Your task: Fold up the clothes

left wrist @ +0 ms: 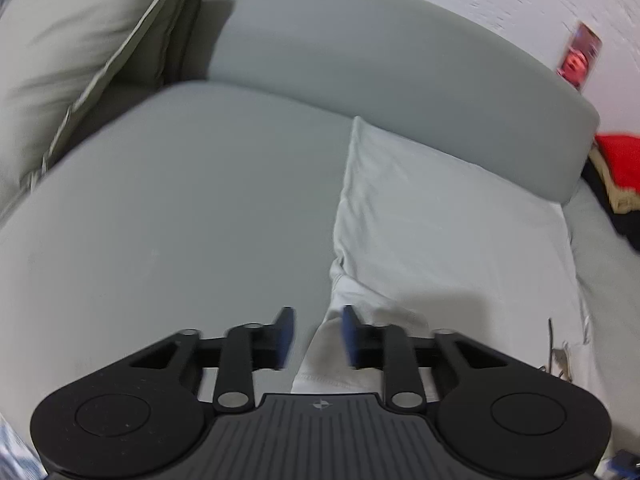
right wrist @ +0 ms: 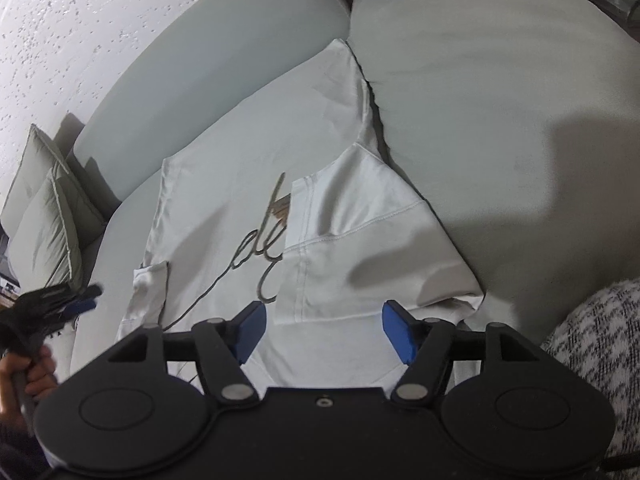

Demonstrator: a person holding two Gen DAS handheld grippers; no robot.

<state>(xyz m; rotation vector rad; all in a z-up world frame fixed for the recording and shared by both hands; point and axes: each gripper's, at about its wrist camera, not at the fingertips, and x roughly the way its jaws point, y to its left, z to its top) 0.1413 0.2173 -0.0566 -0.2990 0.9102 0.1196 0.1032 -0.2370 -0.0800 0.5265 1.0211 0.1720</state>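
Your left hand-held gripper (left wrist: 318,336) hovers at the near sleeve edge of the white T-shirt (right wrist: 240,184), its blue pads a narrow gap apart, pinching nothing. Your right hand-held gripper (right wrist: 323,330) stands spread above the folded-in sleeve. The T-shirt lies flat on the grey sofa (left wrist: 160,208), beside cushions (right wrist: 52,220).

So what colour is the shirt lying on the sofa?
White, with grey script lettering; the shirt shows best in the right wrist view.
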